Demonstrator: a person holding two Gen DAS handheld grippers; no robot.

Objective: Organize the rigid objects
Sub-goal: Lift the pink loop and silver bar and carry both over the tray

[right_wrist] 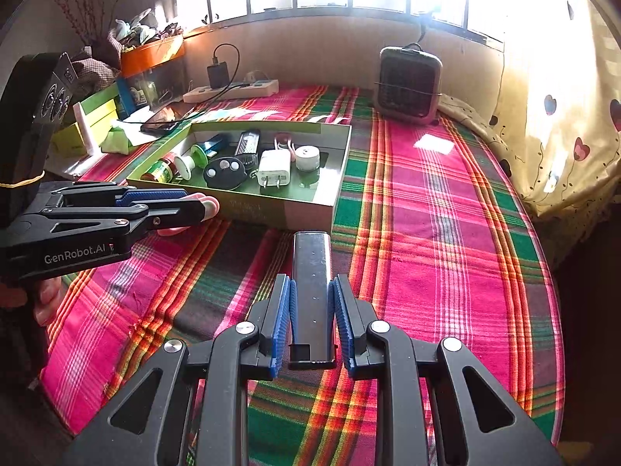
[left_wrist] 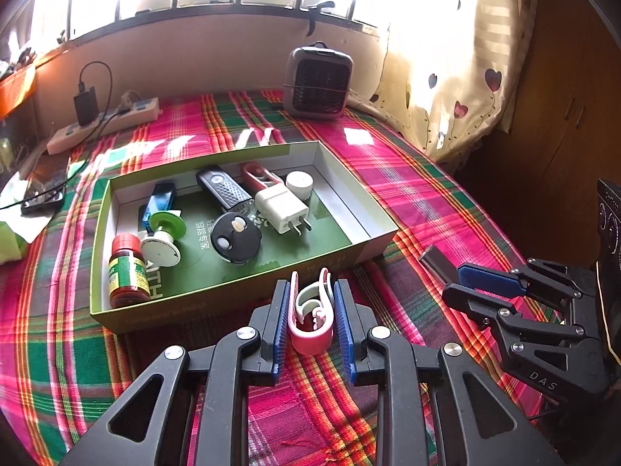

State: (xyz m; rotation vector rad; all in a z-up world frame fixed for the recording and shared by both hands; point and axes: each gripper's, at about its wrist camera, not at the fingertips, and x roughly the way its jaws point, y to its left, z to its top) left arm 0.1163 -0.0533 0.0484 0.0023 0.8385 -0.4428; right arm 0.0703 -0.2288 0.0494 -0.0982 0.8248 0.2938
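My left gripper (left_wrist: pixel 311 291) is shut on a pink and white clip (left_wrist: pixel 312 320), held just in front of the near wall of the green cardboard box (left_wrist: pixel 248 299). The clip also shows in the right wrist view (right_wrist: pixel 205 206), beside the box (right_wrist: pixel 306 209). My right gripper (right_wrist: pixel 312 291) is shut on a dark metal bar (right_wrist: pixel 312 279), low over the plaid cloth, right of the box. In the left wrist view the bar (left_wrist: pixel 436 260) sticks out of the right gripper (left_wrist: pixel 462 281). The box holds a white charger (left_wrist: pixel 281 206), a black round fob (left_wrist: pixel 235 239), a red-capped bottle (left_wrist: pixel 126 272) and several other small items.
A small grey heater (left_wrist: pixel 318 81) stands at the back of the plaid-covered surface (right_wrist: pixel 446 233). A power strip (left_wrist: pixel 104 124) with a black adapter lies at back left. A phone (left_wrist: pixel 42 194) and boxes (right_wrist: pixel 97 116) lie left. A curtain (right_wrist: pixel 562 116) hangs right.
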